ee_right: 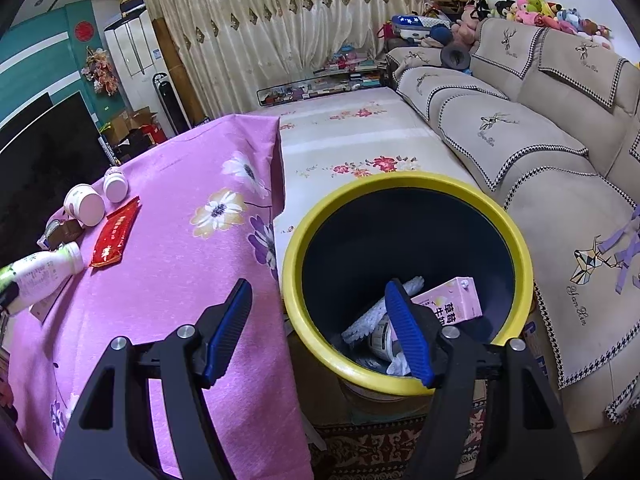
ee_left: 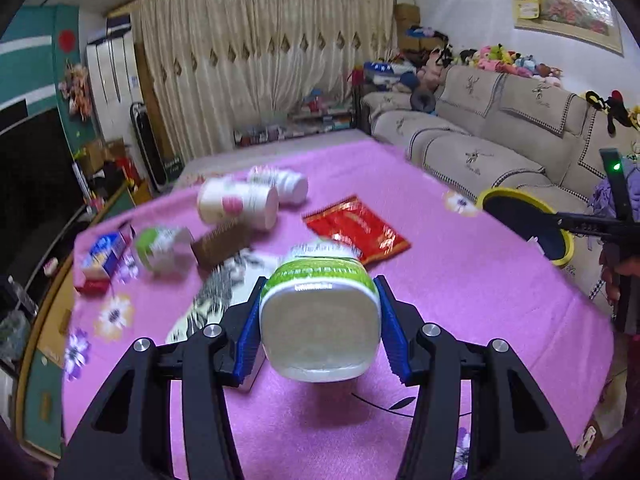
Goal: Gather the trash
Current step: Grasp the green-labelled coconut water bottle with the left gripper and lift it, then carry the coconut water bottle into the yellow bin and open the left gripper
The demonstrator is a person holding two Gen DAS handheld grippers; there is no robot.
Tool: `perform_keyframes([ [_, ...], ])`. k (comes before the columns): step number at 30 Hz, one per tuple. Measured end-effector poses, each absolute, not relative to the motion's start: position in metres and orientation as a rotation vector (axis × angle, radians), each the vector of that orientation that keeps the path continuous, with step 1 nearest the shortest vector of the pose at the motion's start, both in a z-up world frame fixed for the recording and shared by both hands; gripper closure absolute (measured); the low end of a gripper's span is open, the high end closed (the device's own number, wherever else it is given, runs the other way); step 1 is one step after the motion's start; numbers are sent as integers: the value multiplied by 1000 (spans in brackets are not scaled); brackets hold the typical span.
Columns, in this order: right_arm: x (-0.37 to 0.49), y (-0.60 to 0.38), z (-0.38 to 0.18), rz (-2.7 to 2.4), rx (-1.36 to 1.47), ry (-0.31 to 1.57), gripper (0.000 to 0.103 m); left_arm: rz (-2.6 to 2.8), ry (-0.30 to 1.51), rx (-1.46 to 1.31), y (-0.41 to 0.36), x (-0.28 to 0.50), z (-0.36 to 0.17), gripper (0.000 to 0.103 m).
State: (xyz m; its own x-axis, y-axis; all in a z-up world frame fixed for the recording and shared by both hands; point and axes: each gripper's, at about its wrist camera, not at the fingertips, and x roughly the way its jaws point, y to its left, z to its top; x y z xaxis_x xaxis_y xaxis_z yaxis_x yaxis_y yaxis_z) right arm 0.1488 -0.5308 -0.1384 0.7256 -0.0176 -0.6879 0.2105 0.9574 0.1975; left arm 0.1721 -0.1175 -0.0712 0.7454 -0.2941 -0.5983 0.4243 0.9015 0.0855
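Note:
My left gripper (ee_left: 320,320) is shut on a white bottle with a green label (ee_left: 320,312), held above the pink tablecloth (ee_left: 460,280); the bottle also shows at the left edge of the right wrist view (ee_right: 40,272). My right gripper (ee_right: 320,320) is open and empty, over the rim of the yellow-rimmed dark trash bin (ee_right: 516,232), which holds a pink carton (ee_right: 452,304) and white scraps. On the cloth lie a red wrapper (ee_left: 356,228), two white cups (ee_left: 240,200), a green-capped bottle (ee_left: 160,246), a brown wrapper (ee_left: 220,242) and a blue box (ee_left: 104,254).
A beige sofa (ee_right: 540,152) stands to the right of the bin. A floral-covered low table (ee_right: 352,136) lies beyond the pink cloth. A TV (ee_left: 36,176) is at the left. The bin also shows at right in the left wrist view (ee_left: 520,216).

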Motion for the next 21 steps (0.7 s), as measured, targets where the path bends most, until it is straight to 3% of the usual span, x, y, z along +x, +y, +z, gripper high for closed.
perform_keyframes([
  [9,142,-529,-131,-123,271,733,38,-384,554,217,-115,152,-31,51],
  [21,138,-530,-131,-122,283,730,38,-403,550,203,-124,153,-22,51],
])
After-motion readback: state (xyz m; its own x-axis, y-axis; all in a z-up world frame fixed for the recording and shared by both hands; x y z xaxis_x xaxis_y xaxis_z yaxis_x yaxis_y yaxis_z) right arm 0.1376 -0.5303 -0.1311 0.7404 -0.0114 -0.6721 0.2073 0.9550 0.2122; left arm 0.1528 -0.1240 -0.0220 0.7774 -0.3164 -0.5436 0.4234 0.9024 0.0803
